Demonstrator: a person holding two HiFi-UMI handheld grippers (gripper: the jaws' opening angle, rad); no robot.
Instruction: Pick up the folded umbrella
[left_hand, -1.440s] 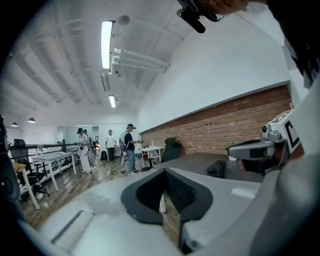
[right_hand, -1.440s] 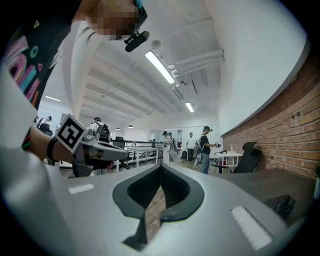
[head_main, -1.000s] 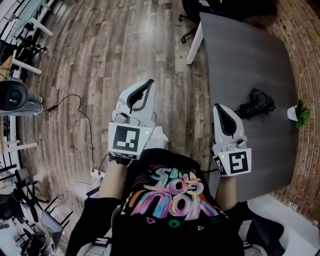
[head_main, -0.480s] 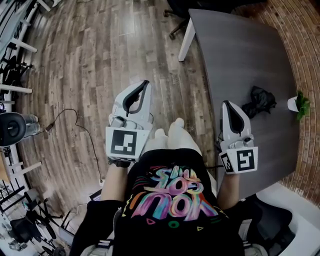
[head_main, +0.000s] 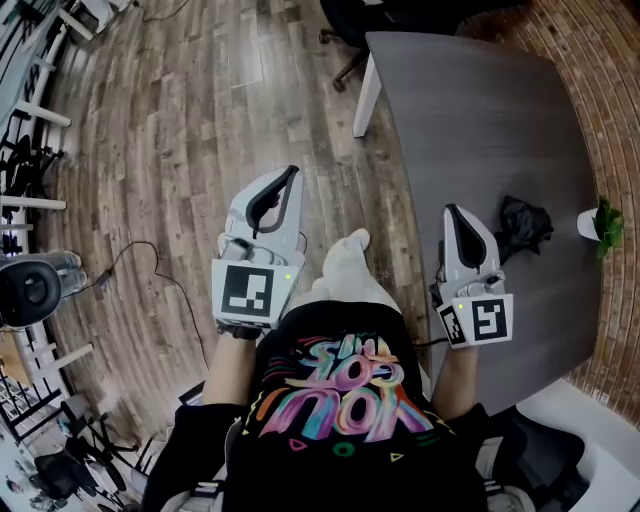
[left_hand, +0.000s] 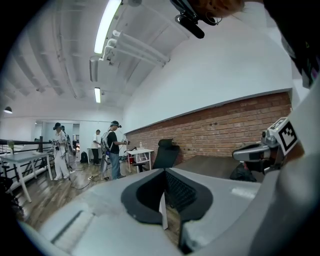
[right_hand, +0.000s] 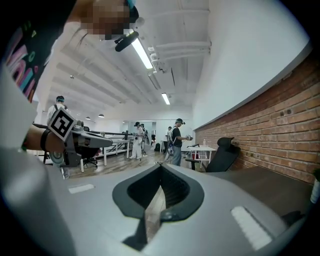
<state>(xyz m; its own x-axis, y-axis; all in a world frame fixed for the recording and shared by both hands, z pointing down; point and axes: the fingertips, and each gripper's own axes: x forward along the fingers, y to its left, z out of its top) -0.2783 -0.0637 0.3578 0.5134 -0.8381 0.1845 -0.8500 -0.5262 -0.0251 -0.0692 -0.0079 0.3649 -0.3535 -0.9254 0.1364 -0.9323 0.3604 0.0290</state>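
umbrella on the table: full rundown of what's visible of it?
The folded umbrella is black, a loose, crumpled bundle of what looks like fabric; no handle or strap can be made out. It lies on the dark grey table, near a small potted plant but apart from it. Only the tabletop touches it. The right gripper is short of it, jaws shut, not in contact.
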